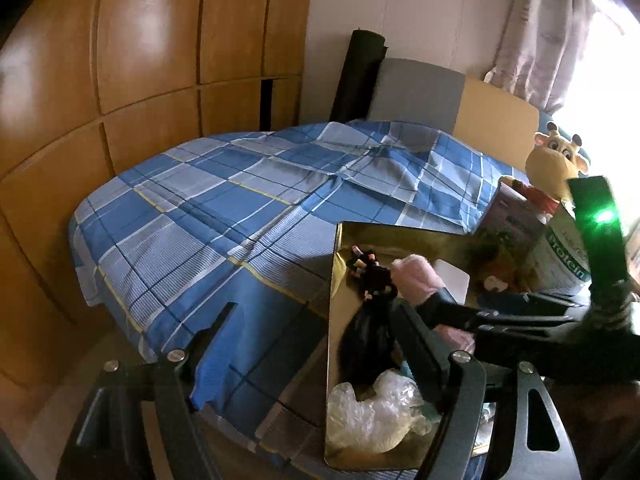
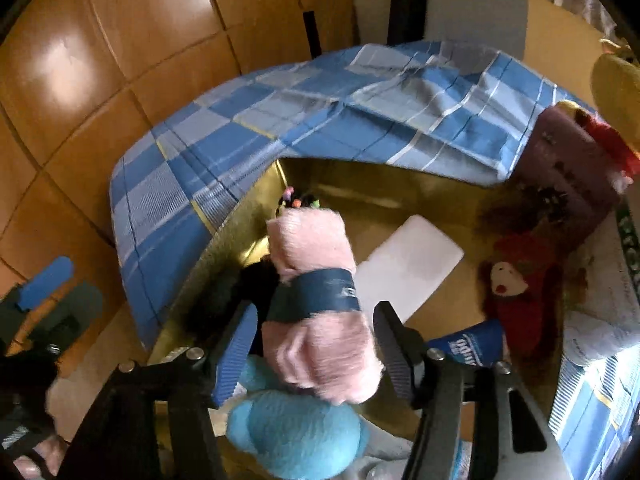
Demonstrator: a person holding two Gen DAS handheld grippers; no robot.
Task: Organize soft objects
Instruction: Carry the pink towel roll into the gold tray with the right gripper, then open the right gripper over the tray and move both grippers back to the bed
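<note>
A pink fluffy roll (image 2: 316, 280) with a dark blue band lies in the gold box (image 2: 248, 232), partly on a blue plush (image 2: 296, 436). My right gripper (image 2: 316, 344) is open astride the roll's near end, with its pads a little apart from the fur. The roll (image 1: 416, 280) also shows in the left wrist view, next to a black-haired toy (image 1: 368, 340). My left gripper (image 1: 314, 308) is open and holds nothing, over the bed's edge and the gold box's (image 1: 336, 280) left wall. A red-dressed monkey plush (image 2: 516, 292) lies at the box's right.
A blue plaid sheet (image 1: 240, 200) covers the bed, with wooden wardrobe doors (image 1: 140, 60) behind it. A white card (image 2: 408, 268) lies on the box floor. A clear bag (image 1: 372, 412) sits at the near end. A giraffe plush (image 1: 556, 160), a carton and a protein can (image 1: 568, 256) stand at the right.
</note>
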